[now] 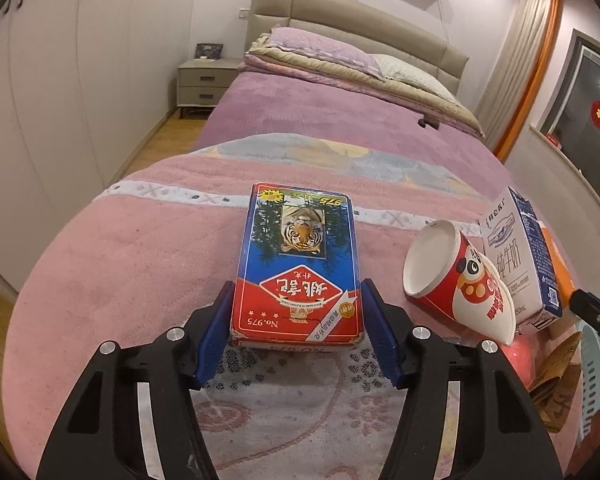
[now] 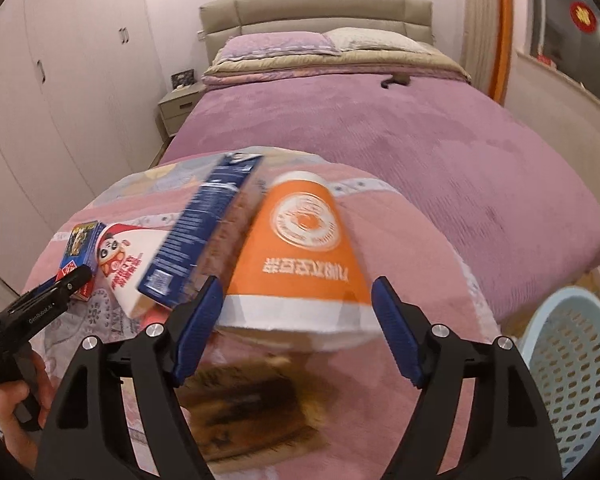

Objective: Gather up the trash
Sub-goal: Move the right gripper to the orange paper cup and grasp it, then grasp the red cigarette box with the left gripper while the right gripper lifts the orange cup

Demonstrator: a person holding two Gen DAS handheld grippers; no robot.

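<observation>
Both jaws are standing spread: the left gripper [image 1: 298,336] is bracketing the card box [image 1: 298,264], the right gripper [image 2: 296,326] the orange cup [image 2: 300,256]. Nothing is pinched yet; next they must squeeze, then carry to the basket [image 2: 576,364] at right.

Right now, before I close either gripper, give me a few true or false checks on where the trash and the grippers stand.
1. The left gripper straddles the playing card box. True.
2. The orange paper cup stands upright. False: it lies on its side between the right gripper fingers.
3. The panda cup is already in the basket. False: it lies on the bed.
4. The milk carton sits beside the panda cup. True.
5. The right gripper is open. True.
</observation>
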